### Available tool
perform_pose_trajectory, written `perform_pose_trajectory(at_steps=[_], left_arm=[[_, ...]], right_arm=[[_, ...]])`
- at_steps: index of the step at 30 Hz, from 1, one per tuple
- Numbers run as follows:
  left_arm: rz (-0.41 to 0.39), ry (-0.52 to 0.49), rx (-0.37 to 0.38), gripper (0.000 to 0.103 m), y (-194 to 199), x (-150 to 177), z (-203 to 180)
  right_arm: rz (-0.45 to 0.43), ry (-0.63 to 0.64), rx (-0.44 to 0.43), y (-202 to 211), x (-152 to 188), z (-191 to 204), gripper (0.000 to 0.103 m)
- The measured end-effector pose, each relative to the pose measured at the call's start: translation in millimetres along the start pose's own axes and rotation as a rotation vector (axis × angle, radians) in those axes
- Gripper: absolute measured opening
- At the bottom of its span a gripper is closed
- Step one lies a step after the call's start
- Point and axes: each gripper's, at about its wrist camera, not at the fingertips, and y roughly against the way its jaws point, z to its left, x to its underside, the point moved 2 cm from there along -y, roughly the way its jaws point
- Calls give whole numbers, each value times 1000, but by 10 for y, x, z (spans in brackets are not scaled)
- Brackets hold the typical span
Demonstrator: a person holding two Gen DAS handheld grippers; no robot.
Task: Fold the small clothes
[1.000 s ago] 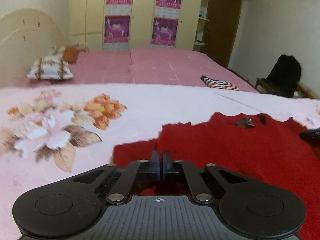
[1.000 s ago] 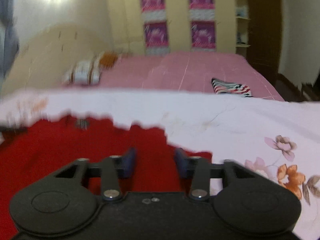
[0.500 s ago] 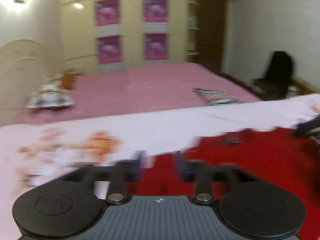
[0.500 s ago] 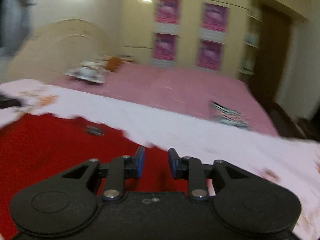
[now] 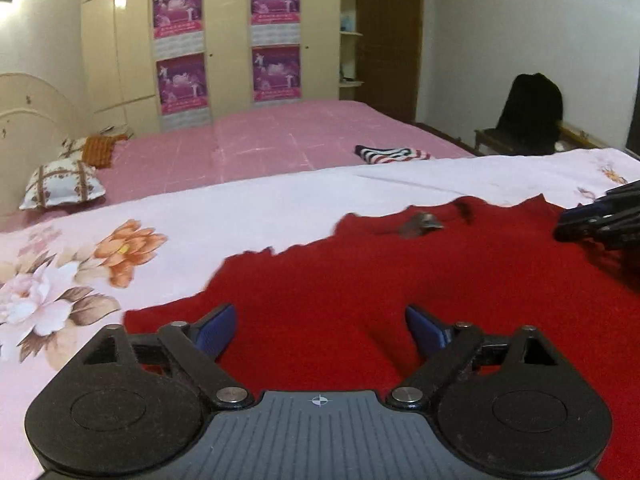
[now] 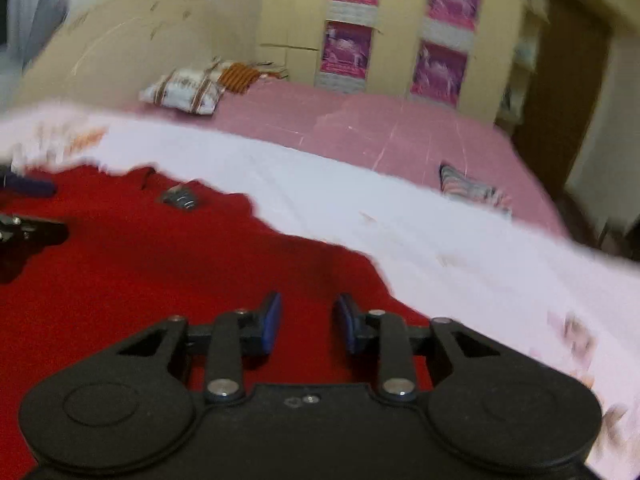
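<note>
Red sweater (image 5: 420, 292) lies spread flat on the white floral sheet (image 5: 248, 216), with the left gripper (image 5: 320, 328) just opened wide above it holding nothing and the right gripper (image 6: 306, 322) parted, nothing pinched, then a striped garment (image 5: 392, 155) on the pink bed (image 5: 280, 136) beyond.

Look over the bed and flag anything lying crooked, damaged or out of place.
Little stands out. The red garment lies spread on the floral sheet, its far edge ragged and uneven rather than squared. A striped cloth lies by itself on the pink bedspread behind. No damage or spill shows.
</note>
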Motion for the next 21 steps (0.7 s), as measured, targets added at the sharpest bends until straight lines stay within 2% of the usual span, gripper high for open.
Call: perform_pose_trajectory(at_steps=[2, 4, 5, 7, 10, 11, 13, 16, 17, 19, 20, 21], left_arm=[[-9, 4, -21, 91, 106, -29, 1], [-77, -3, -38, 91, 376, -93, -97], [-101, 7, -10, 91, 511, -96, -184], [-94, -8, 38, 91, 609, -74, -373], [-34, -35, 123, 91, 636, 98, -654], [-5, -52, 105, 91, 630, 175, -695], [53, -60, 15, 91, 571, 319, -595], [49, 59, -43, 91, 727, 458, -63], [49, 91, -34, 91, 771, 473, 39], [67, 117, -98, 91, 833, 463, 121], [52, 143, -108, 91, 896, 426, 100], [10, 168, -81, 91, 991, 380, 37]], right_arm=[[-9, 14, 42, 98, -38, 101, 32], [-73, 12, 37, 313, -78, 266, 36], [-98, 3, -1, 418, -56, 365, 38], [-97, 25, -110, 537, 22, 603, 37], [-84, 126, -208, 597, 209, 1093, 37], [-75, 150, -212, 569, 252, 1201, 39], [-52, 181, -114, 514, 336, 1248, 43], [-36, 105, 22, 596, 415, 911, 42], [-24, 62, 73, 623, 451, 727, 42], [-6, -10, 93, 665, 515, 504, 42], [3, -26, 96, 699, 507, 507, 42], [-2, -24, 123, 742, 463, 568, 43]])
